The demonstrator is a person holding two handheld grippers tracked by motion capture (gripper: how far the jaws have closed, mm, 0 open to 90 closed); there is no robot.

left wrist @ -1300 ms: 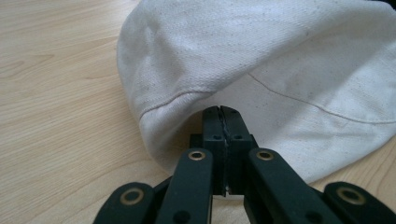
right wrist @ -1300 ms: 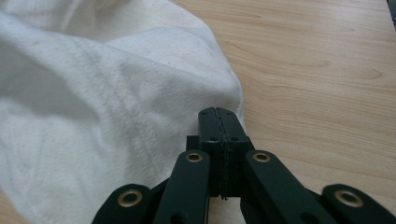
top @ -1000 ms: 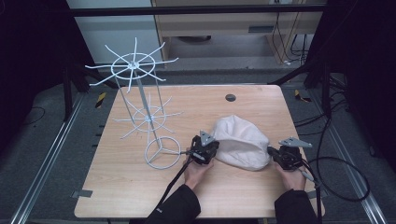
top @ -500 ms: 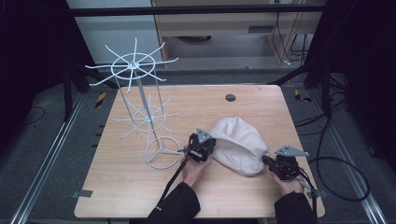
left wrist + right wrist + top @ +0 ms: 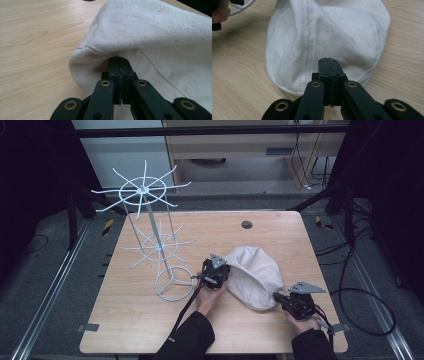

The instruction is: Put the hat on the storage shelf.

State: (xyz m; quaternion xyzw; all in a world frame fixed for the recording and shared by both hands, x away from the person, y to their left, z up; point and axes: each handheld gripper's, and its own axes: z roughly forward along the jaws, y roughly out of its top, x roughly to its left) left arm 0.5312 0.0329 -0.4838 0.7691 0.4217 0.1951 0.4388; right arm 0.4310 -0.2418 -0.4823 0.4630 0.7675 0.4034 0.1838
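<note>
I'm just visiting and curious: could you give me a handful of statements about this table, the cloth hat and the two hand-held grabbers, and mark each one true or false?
1. The cream cloth hat lies on the wooden table. True.
2. The hat hangs on the white wire rack. False: the rack's arms are bare and the hat is on the tabletop beside it.
3. The left gripper has its jaws closed, tips against the hat's edge. True.
4. The right gripper has its jaws spread wide. False: they are closed together.
5. The rack stands to the right of the hat in the high view. False: it stands to the left.
</note>
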